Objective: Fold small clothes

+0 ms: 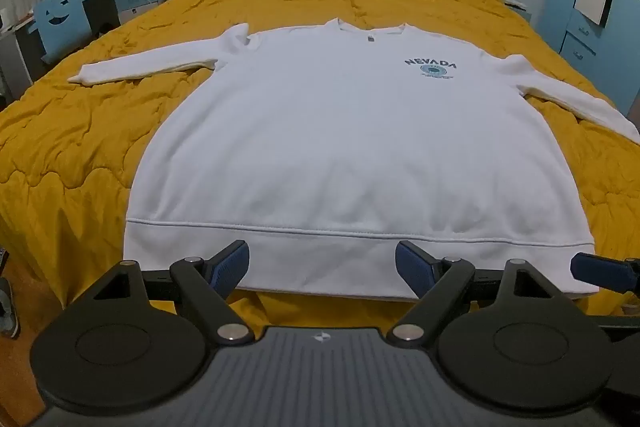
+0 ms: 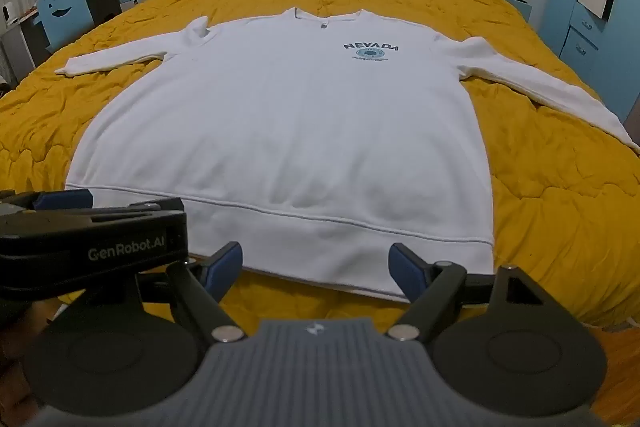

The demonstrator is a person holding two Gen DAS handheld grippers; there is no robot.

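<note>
While both tools hang spread and empty over the bed's (image 1: 100, 131) near edge, the sweatshirt (image 1: 340, 147) lies flat ahead, hem nearest (collar far): left gripper (image 1: 322, 265) at hem's middle, right gripper (image 2: 316, 267) towards its right corner.

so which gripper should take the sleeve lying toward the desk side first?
Left, likely. The left gripper hangs open at the hem nearer that sleeve of the sweatshirt; the right gripper, also open, sits toward the opposite corner.
</note>
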